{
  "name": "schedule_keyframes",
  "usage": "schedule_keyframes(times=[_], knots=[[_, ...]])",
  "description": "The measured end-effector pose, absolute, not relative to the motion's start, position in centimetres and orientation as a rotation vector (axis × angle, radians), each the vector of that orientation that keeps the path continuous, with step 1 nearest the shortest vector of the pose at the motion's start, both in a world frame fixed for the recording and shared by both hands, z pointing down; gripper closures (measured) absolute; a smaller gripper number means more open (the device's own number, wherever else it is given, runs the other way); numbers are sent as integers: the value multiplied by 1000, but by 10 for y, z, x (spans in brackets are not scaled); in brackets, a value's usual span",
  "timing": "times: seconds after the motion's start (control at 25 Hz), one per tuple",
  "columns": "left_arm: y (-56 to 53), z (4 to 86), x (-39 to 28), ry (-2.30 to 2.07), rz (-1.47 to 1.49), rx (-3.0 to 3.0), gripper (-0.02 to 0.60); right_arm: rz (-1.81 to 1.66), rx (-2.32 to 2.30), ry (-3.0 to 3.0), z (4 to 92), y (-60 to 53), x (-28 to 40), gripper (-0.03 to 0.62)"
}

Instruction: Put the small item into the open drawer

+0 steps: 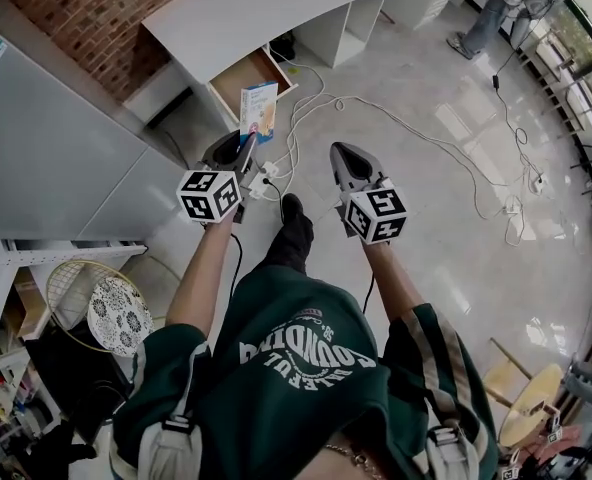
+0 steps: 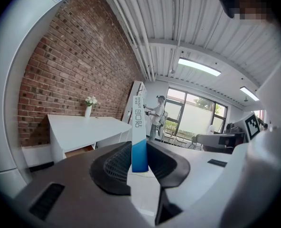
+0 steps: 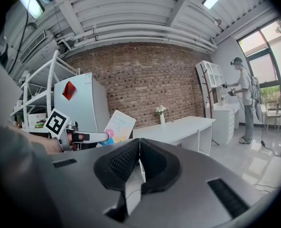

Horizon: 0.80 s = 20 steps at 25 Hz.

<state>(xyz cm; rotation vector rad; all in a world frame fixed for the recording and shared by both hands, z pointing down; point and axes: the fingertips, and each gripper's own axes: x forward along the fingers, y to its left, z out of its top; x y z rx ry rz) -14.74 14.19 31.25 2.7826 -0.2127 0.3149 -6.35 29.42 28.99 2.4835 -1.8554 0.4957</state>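
Observation:
My left gripper (image 1: 244, 154) is shut on a small flat box (image 1: 258, 110), white above and blue below, and holds it upright in the air. In the left gripper view the box (image 2: 138, 132) stands edge-on between the two dark pads. Ahead of it the white desk (image 1: 261, 13) has its wooden drawer (image 1: 250, 75) pulled open, low by the floor. My right gripper (image 1: 348, 165) is shut with nothing in it, level with the left one and to its right. In the right gripper view its pads (image 3: 139, 161) meet, and the left gripper with the box (image 3: 116, 127) shows at the left.
Cables (image 1: 396, 118) trail over the shiny floor past the desk. A white fridge (image 1: 46, 158) stands at the left, with shelving (image 1: 16, 308) and a round wire basket (image 1: 101, 303) nearer me. Another person (image 1: 496, 8) stands at the far right.

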Motion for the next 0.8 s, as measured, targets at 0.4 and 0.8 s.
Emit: schedule_keyframes(times=[0.4,0.8], knots=[[120,324,-107,-259,318,2750,479,517,2404,-1911,297,264,-25,569],[90,327,-53,-277,337,2735,479,523,2376,-1924,294,230,33,569]])
